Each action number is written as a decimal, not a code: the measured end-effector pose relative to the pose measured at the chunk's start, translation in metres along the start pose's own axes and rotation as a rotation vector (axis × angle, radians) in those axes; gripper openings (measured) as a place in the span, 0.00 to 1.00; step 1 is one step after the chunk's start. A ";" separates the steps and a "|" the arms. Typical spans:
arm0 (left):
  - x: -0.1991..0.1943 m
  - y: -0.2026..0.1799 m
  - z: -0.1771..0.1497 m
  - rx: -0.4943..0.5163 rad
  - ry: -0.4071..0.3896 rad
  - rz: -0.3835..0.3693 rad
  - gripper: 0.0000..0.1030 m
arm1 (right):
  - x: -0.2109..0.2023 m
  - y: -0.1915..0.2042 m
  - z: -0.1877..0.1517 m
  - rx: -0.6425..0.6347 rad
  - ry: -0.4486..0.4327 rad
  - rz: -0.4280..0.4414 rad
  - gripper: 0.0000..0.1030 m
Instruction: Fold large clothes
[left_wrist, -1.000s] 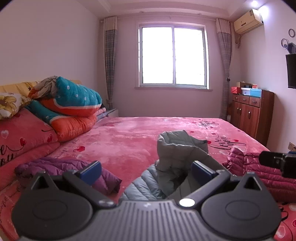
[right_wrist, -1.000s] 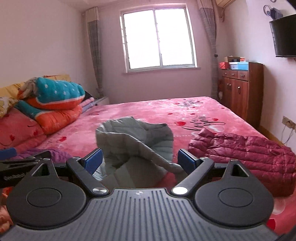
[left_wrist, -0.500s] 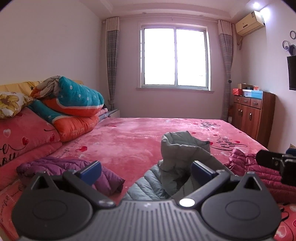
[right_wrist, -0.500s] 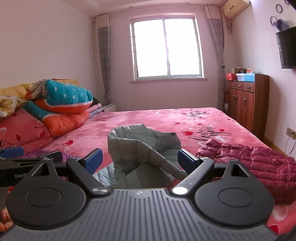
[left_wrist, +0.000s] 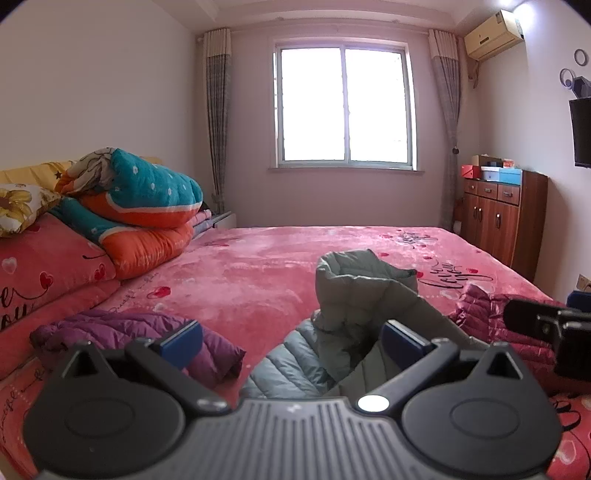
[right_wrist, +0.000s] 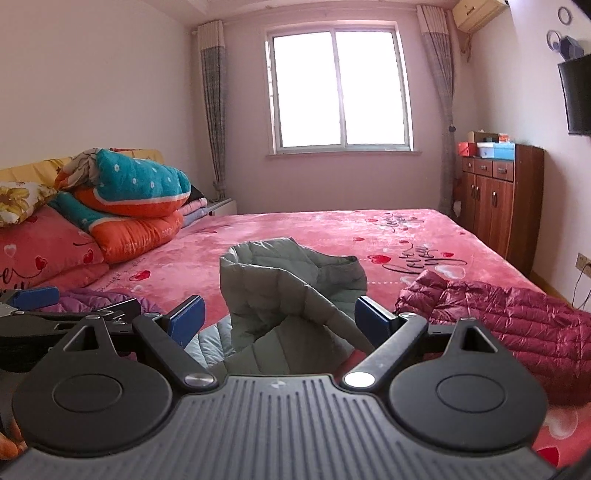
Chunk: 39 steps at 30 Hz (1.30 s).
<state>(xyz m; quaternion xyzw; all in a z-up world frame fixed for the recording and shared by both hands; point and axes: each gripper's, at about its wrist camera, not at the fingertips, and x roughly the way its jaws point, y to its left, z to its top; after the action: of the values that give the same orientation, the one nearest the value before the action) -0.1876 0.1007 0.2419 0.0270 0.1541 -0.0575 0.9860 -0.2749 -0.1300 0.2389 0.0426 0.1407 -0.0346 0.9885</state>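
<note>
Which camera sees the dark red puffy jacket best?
The right wrist view: the dark red jacket lies spread out, nearly all visible. The left wrist view catches only part of it, behind the right gripper.

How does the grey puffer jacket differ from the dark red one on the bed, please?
The grey jacket stands bunched up, its hood raised, right in front of both open grippers; the dark red jacket lies low and spread out, off to the right. The grey one looks matte, the red one glossier. Both are quilted and unfolded, lying on the pink bedspread.
</note>
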 end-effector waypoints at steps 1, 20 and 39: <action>0.001 0.000 0.000 0.001 0.002 0.000 0.99 | 0.002 -0.002 -0.001 0.007 0.000 -0.004 1.00; 0.024 -0.008 -0.007 0.032 0.054 0.004 0.99 | 0.019 -0.011 -0.015 0.034 0.020 -0.014 1.00; 0.060 -0.027 -0.026 0.100 0.147 0.019 0.99 | 0.052 -0.035 -0.036 0.103 0.109 0.000 1.00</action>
<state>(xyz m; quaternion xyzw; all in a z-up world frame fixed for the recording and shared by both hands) -0.1421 0.0694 0.1980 0.0816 0.2226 -0.0534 0.9700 -0.2379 -0.1645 0.1870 0.0952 0.1923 -0.0392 0.9759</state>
